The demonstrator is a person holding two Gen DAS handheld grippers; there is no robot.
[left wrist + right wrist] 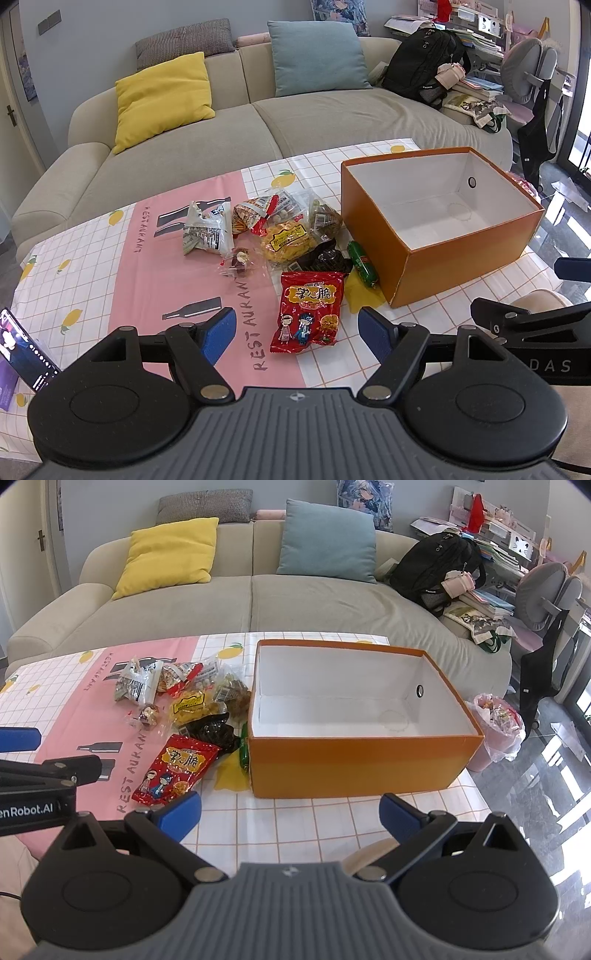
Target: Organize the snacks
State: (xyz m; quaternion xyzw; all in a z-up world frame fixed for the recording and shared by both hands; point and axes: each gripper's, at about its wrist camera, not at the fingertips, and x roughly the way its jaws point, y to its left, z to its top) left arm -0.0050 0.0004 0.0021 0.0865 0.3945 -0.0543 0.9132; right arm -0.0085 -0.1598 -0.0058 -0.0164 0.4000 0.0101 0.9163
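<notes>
Right now both grippers hang over the near edge of the table [92,258], neither touching anything. The left gripper [297,334] has its blue fingers [218,334] spread wide, with a red packet [308,312] lying on the cloth just beyond them. The right gripper [290,814] is spread wide too, nothing between its fingers, facing the orange box [354,764] — open-topped and white inside. The snacks [273,232] sit in a loose heap just left of the box; a green stick [364,264] rests against its side. Behind the table stands a sofa [332,118].
</notes>
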